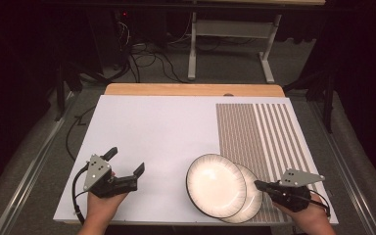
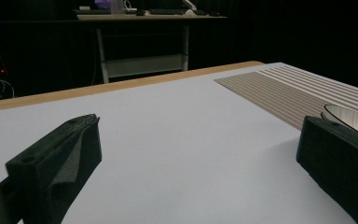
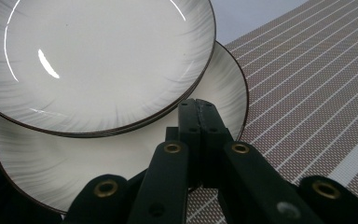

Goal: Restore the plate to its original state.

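On the white table top (image 1: 147, 137), everything can be placed from the striped brown placemat (image 1: 262, 134) that covers its right part. Two plates lie at the mat's near left corner. The upper plate (image 1: 216, 185) sits mostly off the mat's left edge, on the white surface, and overlaps the lower plate (image 1: 253, 196), which lies partly on the mat. Both are round and white, glossy, with faint grey streaks fanning toward a thin dark rim; in the right gripper view the upper plate (image 3: 93, 60) catches bright glints, and the lower plate (image 3: 74, 163) shows below and to its right.

There are two grippers, one in each hand. The right gripper (image 1: 257, 185) lies over the mat's near edge, jaws pressed together with nothing between them, tips at the rim of the lower plate; whether they touch it cannot be told. The left gripper (image 1: 126, 161) hovers well to the left of the mat over bare white surface, its jaws spread wide and empty.
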`<act>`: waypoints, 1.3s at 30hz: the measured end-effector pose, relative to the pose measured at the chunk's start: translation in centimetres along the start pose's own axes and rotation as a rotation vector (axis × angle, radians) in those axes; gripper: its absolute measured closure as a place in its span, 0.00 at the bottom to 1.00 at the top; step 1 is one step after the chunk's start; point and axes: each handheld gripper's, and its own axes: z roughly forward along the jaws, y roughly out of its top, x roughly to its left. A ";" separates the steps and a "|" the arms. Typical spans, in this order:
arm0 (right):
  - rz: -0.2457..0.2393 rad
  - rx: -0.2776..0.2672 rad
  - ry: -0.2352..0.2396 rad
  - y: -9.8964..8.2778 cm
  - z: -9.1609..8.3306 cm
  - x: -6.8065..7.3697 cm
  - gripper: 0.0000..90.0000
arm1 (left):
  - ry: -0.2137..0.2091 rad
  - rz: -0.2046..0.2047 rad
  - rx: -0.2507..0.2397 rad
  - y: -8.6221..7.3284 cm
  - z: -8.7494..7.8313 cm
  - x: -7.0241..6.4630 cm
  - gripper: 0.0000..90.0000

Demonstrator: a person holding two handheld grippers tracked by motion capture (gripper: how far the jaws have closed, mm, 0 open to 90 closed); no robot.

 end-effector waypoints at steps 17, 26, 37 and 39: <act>0.084 -0.063 -0.135 -1.3 -2.5 -1.6 1.00 | -0.005 0.002 0.007 0.0 0.2 -0.1 0.01; 0.183 -0.162 -0.201 -1.6 -3.6 -1.9 0.88 | -0.011 -0.001 0.012 -0.1 0.3 -0.2 0.01; 0.182 -0.215 -0.255 -1.0 -2.6 -1.7 0.09 | -0.018 0.003 0.020 -0.1 0.5 -0.4 0.01; 0.198 -0.213 -0.272 -1.0 -2.4 -1.8 0.01 | -0.021 0.007 0.023 -0.1 0.5 -0.5 0.01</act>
